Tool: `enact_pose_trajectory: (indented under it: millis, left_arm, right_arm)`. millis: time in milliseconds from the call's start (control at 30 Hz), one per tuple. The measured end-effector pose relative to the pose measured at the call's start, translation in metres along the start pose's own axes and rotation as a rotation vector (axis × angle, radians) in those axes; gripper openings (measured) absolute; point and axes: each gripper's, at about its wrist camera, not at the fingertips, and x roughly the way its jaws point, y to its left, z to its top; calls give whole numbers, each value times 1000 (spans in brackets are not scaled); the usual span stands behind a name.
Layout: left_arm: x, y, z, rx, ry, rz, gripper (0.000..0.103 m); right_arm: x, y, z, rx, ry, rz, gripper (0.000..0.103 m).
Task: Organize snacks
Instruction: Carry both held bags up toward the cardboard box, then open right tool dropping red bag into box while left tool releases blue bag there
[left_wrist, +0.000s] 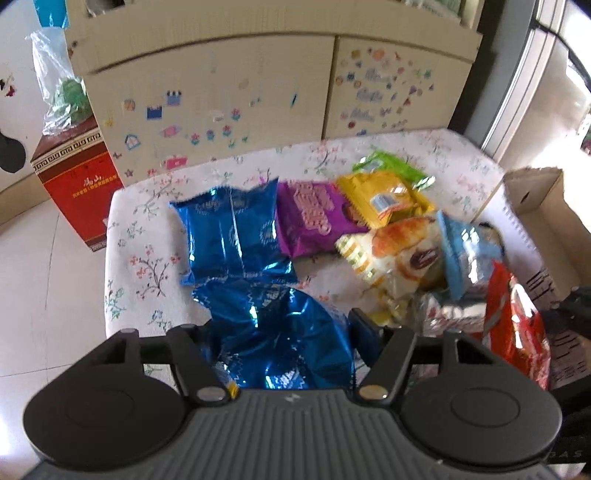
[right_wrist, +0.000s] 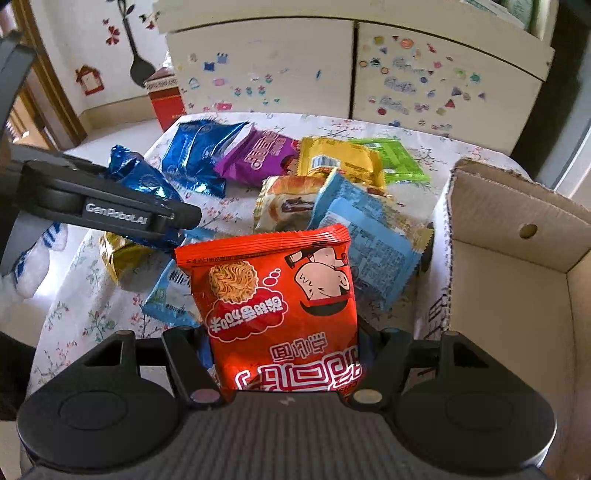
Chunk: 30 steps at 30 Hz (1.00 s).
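My left gripper (left_wrist: 280, 332) is shut on a shiny blue snack packet (left_wrist: 280, 339) and holds it above the table's near left; it also shows in the right wrist view (right_wrist: 140, 177), with the gripper (right_wrist: 177, 225) over it. My right gripper (right_wrist: 284, 339) is shut on a red noodle packet (right_wrist: 280, 295), held up just left of the open cardboard box (right_wrist: 517, 280). On the flowered tablecloth (left_wrist: 147, 229) lie a second blue packet (left_wrist: 229, 229), a purple packet (left_wrist: 314, 218), a yellow one (left_wrist: 384, 199), a green one (left_wrist: 391, 166), a bread packet (left_wrist: 399, 254) and light blue packets (right_wrist: 373, 243).
A cream cabinet with stickers (left_wrist: 221, 96) stands behind the table. A red carton (left_wrist: 77, 184) with a plastic bag on it sits on the floor at the left. A gold packet (right_wrist: 122, 254) and another light blue packet (right_wrist: 170, 295) lie near the table's front left.
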Motion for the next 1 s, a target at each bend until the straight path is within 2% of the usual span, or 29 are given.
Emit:
enact_pose_trajectory:
  millis: [133, 467, 767, 1000]
  left_arm:
    - [-14, -3, 7, -14, -42, -27, 67]
    - [-49, -31, 21, 31, -175, -54, 67]
    - [-63, -60, 21, 22, -231, -153, 67]
    - [-67, -90, 19, 57, -249, -243, 67]
  right_arm:
    - [-10, -3, 0, 29, -24, 2, 74]
    - [-48, -22, 2, 105, -124, -16, 74]
    - [-79, -47, -7, 201, -184, -44, 74]
    - [-106, -80, -24, 346, -230, -94, 74]
